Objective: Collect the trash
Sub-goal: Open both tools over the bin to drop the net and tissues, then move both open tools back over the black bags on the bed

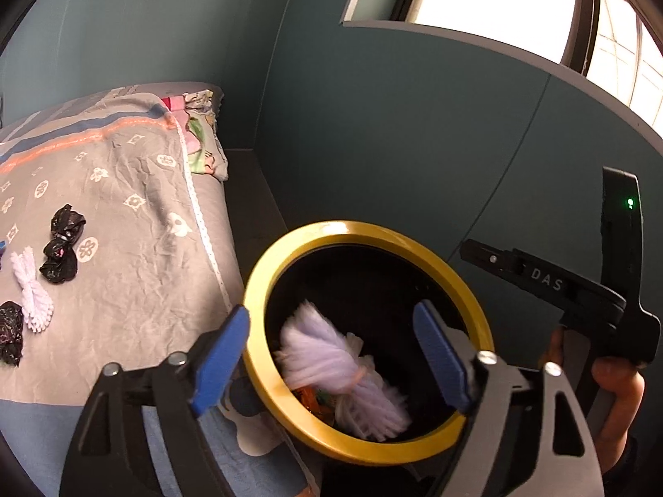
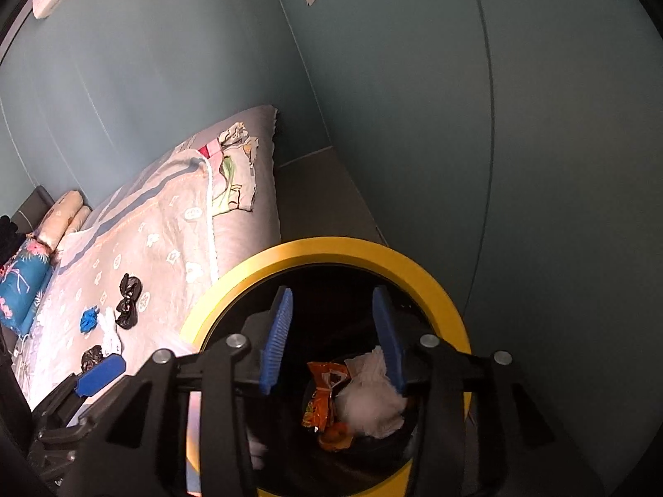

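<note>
The trash bin [image 1: 369, 339], black inside with a yellow rim, stands on the floor just beside the bed [image 1: 124, 215]. Inside it lie a fluffy white tassel bundle [image 1: 331, 368] (blurred in the left wrist view), an orange snack wrapper [image 2: 325, 393] and crumpled white tissue [image 2: 373, 401].

The left gripper [image 1: 331, 360] hangs over the bin's mouth, its blue fingers [image 1: 219, 360] spread wide with nothing between them. The right gripper [image 2: 331, 339] is also above the opening, its fingers [image 2: 277, 339] apart and empty.

On the grey patterned blanket [image 1: 136, 157] more trash lies well apart from the bin: a crumpled black plastic bag [image 1: 62, 244], a white tassel [image 1: 31, 290] just beside it, another black bag [image 1: 10, 331] nearer the edge, and a small blue scrap [image 2: 88, 319]. A folded colourful cloth [image 1: 203, 136] sits at the far corner of the bed, near the teal wall [image 1: 373, 124].
</note>
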